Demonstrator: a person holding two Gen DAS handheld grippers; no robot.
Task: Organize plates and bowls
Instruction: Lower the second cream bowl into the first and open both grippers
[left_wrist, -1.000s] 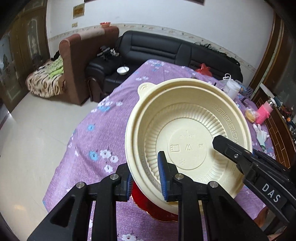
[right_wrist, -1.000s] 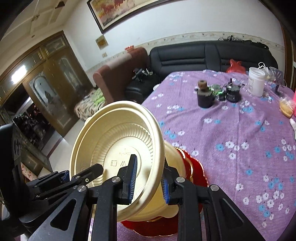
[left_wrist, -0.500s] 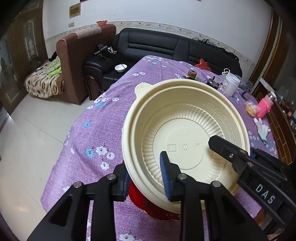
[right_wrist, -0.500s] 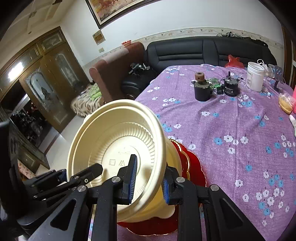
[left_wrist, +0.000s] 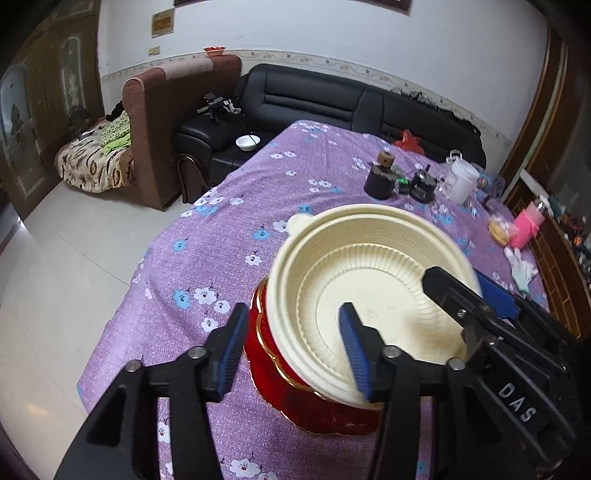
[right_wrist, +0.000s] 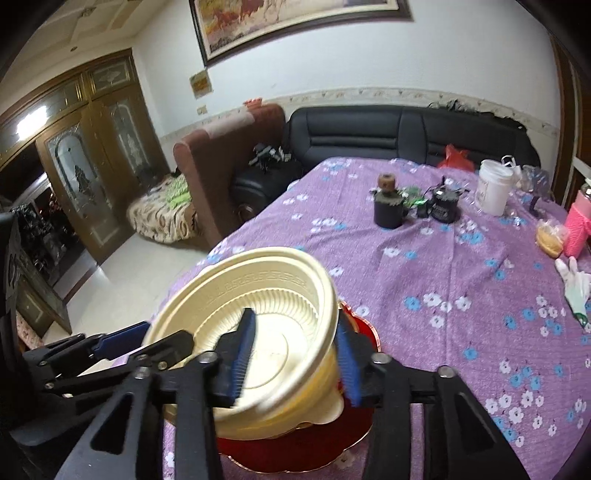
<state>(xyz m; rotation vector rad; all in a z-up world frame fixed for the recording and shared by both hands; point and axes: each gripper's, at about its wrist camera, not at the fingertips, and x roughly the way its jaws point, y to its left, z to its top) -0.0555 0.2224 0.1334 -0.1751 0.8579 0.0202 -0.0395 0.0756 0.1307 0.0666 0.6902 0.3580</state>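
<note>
While both grippers' jaws were opening, this was the scene on the table:

Cream bowl (left_wrist: 373, 284): a ribbed plastic bowl with a key-pattern band under its rim. It sat tilted in a second cream bowl (right_wrist: 295, 410), near the table's near edge, and its outline was blurred.

Red plate (left_wrist: 280, 380): scalloped with a gold edge. It lay flat on the cloth under the bowls, close to the near edge.

Left gripper (left_wrist: 291, 347): its blue pads stood apart. The bowl's near rim lay between them, and neither pad pressed on it.

Right gripper (right_wrist: 295, 358): its blue pads stood apart on either side of the bowl's right rim, one inside and one outside. Neither clamped the rim.

Table (right_wrist: 461, 295): covered by a purple cloth printed with white and blue flowers.

Far end of the table: a dark cup (right_wrist: 386, 206), a white tub (right_wrist: 495, 190) and a pink object (right_wrist: 580, 229) stood well apart from the bowls. A white glove (right_wrist: 574, 284) lay by the right edge.

Beyond the table: a black sofa (right_wrist: 399, 136) stood against the wall.
</note>
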